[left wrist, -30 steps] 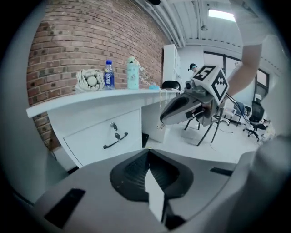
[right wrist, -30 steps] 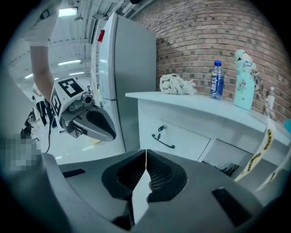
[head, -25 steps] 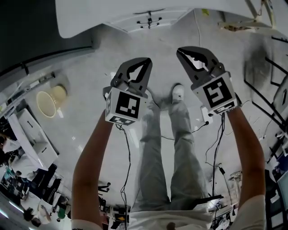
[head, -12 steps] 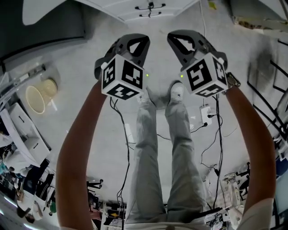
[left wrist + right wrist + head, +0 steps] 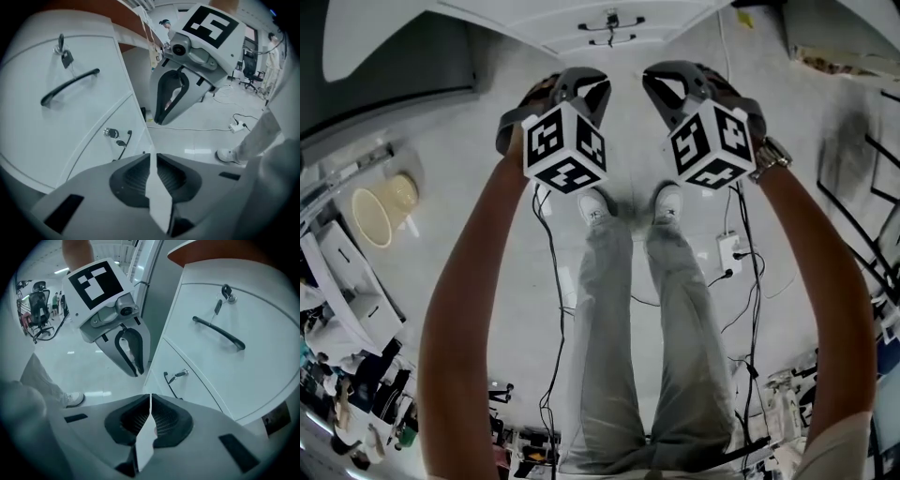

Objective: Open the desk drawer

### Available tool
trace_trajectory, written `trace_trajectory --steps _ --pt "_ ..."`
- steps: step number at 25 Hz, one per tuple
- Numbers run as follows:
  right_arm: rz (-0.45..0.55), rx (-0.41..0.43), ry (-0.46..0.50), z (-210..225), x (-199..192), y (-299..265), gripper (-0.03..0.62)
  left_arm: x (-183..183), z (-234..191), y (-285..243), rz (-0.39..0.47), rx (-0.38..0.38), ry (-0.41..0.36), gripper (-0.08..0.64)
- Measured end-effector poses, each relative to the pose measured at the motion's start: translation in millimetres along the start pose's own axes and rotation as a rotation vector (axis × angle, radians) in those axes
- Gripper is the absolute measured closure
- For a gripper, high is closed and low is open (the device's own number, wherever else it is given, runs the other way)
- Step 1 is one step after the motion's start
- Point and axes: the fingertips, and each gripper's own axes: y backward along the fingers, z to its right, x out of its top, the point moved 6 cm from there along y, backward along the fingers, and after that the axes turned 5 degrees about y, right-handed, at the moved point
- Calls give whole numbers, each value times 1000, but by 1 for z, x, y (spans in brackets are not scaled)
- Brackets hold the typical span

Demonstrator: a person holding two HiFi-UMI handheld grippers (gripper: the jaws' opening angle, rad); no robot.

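Note:
A white drawer unit (image 5: 56,126) stands under the desk. Its upper drawer has a black bar handle (image 5: 70,86) and a key with a tag (image 5: 63,50). The lower drawer has a key (image 5: 111,133) and a small handle (image 5: 124,143). From the head view the unit (image 5: 581,23) lies at the top edge. My left gripper (image 5: 579,73) hangs in front of it, apart from the handles; its jaws are starting to open, tips still nearly together, nothing between them. My right gripper (image 5: 673,73) hangs beside it, shut and empty. The right gripper view shows the bar handle (image 5: 218,333).
The person's legs and white shoes (image 5: 592,208) stand on the pale floor below the grippers. Cables and a power strip (image 5: 727,253) lie at the right. A round basket (image 5: 373,214) and clutter sit at the left. Office chairs (image 5: 40,310) stand farther off.
Both grippers have sunk toward the drawer unit and drawn closer together, and their marker cubes have rolled. More of the drawer fronts shows at the top of the head view.

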Motion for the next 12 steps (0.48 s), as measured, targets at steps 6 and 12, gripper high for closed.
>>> trace_trajectory --steps 6,12 --pt "1 -45 91 18 -9 -28 561 -1 -25 -31 -20 37 -46 431" --pt "-19 -40 148 29 -15 -56 560 -2 -41 -57 -54 75 -141 417"
